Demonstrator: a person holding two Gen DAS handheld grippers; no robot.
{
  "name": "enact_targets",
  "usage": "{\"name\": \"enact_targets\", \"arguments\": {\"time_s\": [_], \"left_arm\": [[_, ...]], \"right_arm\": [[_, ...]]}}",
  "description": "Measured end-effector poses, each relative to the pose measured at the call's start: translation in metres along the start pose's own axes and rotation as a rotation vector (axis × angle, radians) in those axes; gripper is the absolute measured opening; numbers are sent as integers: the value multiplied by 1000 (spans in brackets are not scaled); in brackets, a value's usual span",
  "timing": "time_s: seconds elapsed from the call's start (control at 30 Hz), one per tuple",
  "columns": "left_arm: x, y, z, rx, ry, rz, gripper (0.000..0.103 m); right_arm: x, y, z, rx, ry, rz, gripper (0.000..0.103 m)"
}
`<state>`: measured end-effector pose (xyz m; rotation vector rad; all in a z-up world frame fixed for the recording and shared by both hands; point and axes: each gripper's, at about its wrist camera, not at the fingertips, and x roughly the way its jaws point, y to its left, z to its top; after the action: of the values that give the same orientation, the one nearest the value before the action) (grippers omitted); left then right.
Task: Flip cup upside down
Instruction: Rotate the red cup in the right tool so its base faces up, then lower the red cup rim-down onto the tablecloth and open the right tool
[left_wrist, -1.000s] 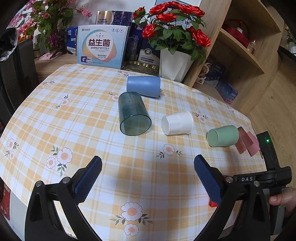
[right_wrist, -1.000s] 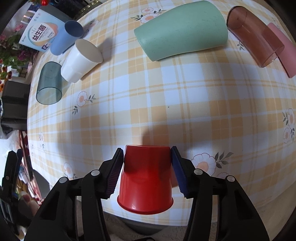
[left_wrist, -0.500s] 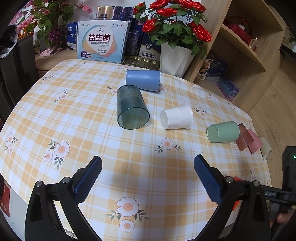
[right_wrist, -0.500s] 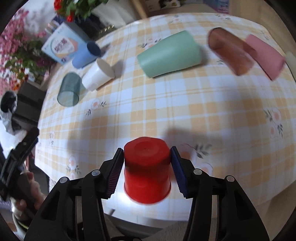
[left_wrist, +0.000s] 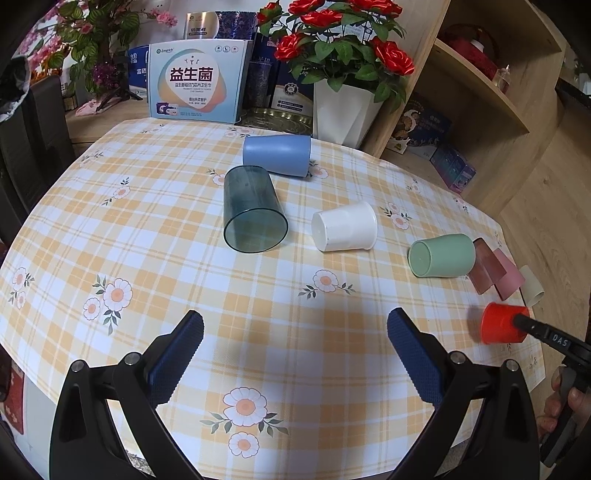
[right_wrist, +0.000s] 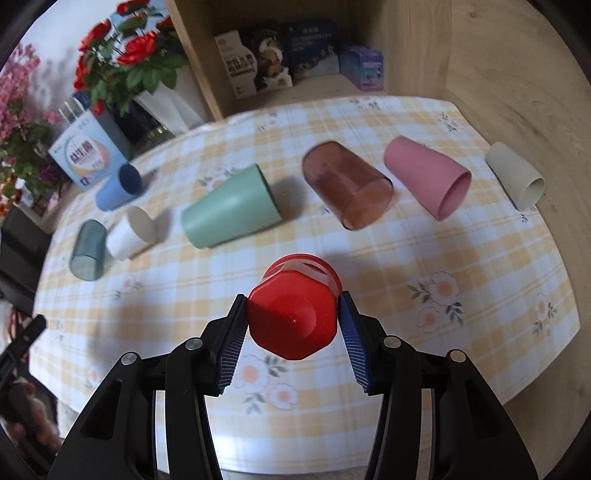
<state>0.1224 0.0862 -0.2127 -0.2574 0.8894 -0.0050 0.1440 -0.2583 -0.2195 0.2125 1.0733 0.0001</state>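
My right gripper (right_wrist: 291, 325) is shut on a red cup (right_wrist: 293, 314). The cup's closed base faces the camera and its rim points away and down toward the checked tablecloth (right_wrist: 369, 258), just above it. In the left wrist view the red cup (left_wrist: 500, 323) sits near the table's right edge with its base up, held by the right gripper. My left gripper (left_wrist: 295, 339) is open and empty above the near part of the table.
Several cups lie on their sides: dark teal (left_wrist: 253, 212), blue (left_wrist: 279, 155), white (left_wrist: 345, 227), green (left_wrist: 441, 254), brown (right_wrist: 347, 184), pink (right_wrist: 426, 181), beige (right_wrist: 515, 179). A rose vase (left_wrist: 345, 107), boxes and a wooden shelf (left_wrist: 480, 92) stand behind.
My right gripper has turned the red cup over, from rim toward the camera to base toward the camera, and lowered it toward the table. The left gripper has stayed open.
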Motion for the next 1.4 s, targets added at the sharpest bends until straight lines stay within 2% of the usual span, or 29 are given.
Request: {"name": "enact_targets", "arguments": {"time_s": [0.5, 0.83, 1.4], "left_arm": [[4, 6, 0, -18, 11, 6, 97], [4, 8, 0, -14, 7, 16, 97], [-8, -4, 4, 21, -23, 23, 97]], "right_arm": [[16, -10, -3, -35, 88, -80, 48], [28, -1, 1, -61, 71, -103, 48], [27, 7, 3, -76, 57, -72, 49]]}}
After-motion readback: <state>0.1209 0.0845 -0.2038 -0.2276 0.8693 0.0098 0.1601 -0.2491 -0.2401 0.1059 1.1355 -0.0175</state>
